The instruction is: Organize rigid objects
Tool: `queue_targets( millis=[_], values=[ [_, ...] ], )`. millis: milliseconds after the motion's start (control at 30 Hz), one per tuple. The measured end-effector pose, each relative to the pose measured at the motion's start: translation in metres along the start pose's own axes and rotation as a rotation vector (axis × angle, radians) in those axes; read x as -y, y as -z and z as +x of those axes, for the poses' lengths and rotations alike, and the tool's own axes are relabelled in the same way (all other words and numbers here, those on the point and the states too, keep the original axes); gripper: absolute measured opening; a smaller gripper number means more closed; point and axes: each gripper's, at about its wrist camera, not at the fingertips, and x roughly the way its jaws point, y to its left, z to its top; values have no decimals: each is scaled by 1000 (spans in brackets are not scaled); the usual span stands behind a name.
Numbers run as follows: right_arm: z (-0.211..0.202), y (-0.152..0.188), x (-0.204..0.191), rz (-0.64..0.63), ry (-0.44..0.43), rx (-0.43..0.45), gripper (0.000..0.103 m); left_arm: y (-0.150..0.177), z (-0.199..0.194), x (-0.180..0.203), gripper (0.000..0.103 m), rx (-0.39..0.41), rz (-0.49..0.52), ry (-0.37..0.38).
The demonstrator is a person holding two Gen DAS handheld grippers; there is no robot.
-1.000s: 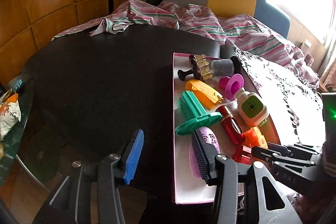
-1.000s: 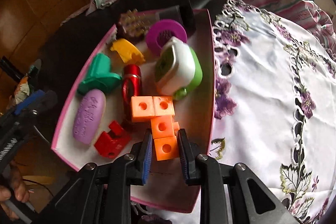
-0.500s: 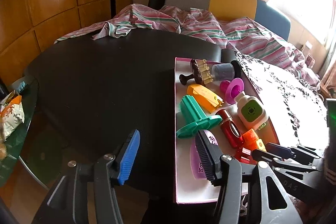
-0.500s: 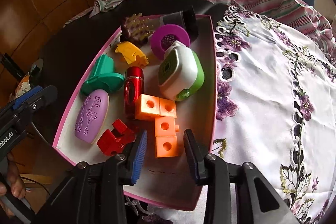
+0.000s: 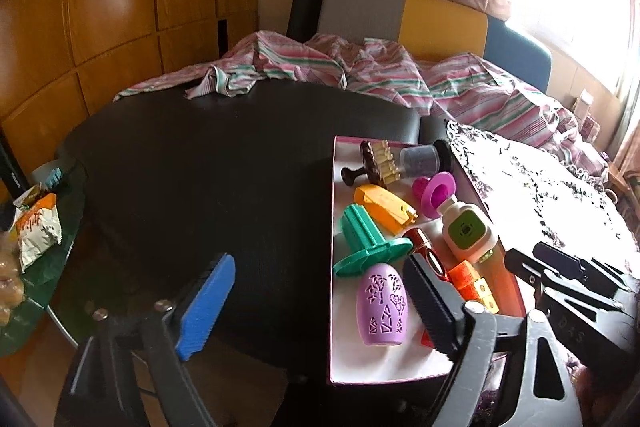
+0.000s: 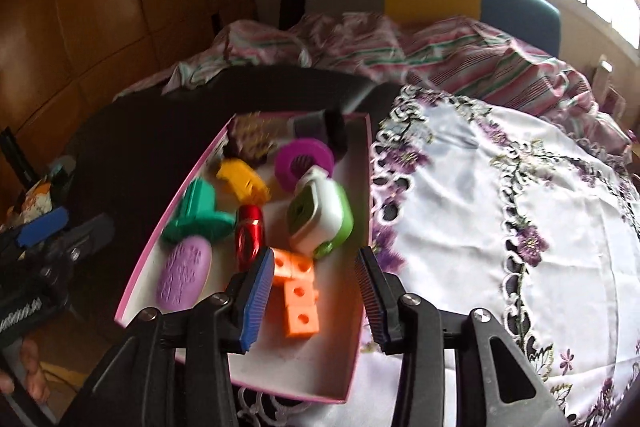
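A white tray with a pink rim (image 5: 333, 227) (image 6: 172, 211) holds several toys. My right gripper (image 6: 314, 299) hovers over its near end with jaws opening. The orange block cluster (image 6: 298, 303) lies in the tray between the pads, untouched. My left gripper (image 5: 320, 303) straddles the tray's left rim, its jaws opening wide. The purple oval (image 5: 384, 303) (image 6: 184, 279) rests in the tray beside the black pad (image 5: 428, 303), free of it. Also in the tray are a green spool (image 5: 368, 239), a red cylinder (image 6: 249, 231) and a white-and-green box (image 6: 320, 219).
The tray sits where a black table (image 5: 200, 167) meets a white embroidered cloth (image 6: 500, 207). A yellow piece (image 5: 384, 207), magenta ring (image 6: 304, 159) and brown brush (image 5: 376, 159) fill the tray's far end. Striped fabric (image 5: 360, 67) lies behind. Snack bags (image 5: 36, 227) sit at left.
The right jaws let go of the orange blocks, spread apart and lifted back from the tray. The left jaws spread much wider and drew back slightly.
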Motion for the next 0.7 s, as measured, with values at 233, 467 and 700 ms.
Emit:
queue_targets(
  millis=[233, 467, 700],
  values=[
    [1, 8, 2, 22, 26, 2, 43, 0, -9, 6, 103, 2, 12, -20],
    [-4, 12, -2, 14, 21, 16, 43, 2, -12, 11, 103, -2, 26, -54],
    [-14, 1, -4, 17, 21, 55, 43, 3, -19, 13, 103, 17, 24, -48]
  ],
)
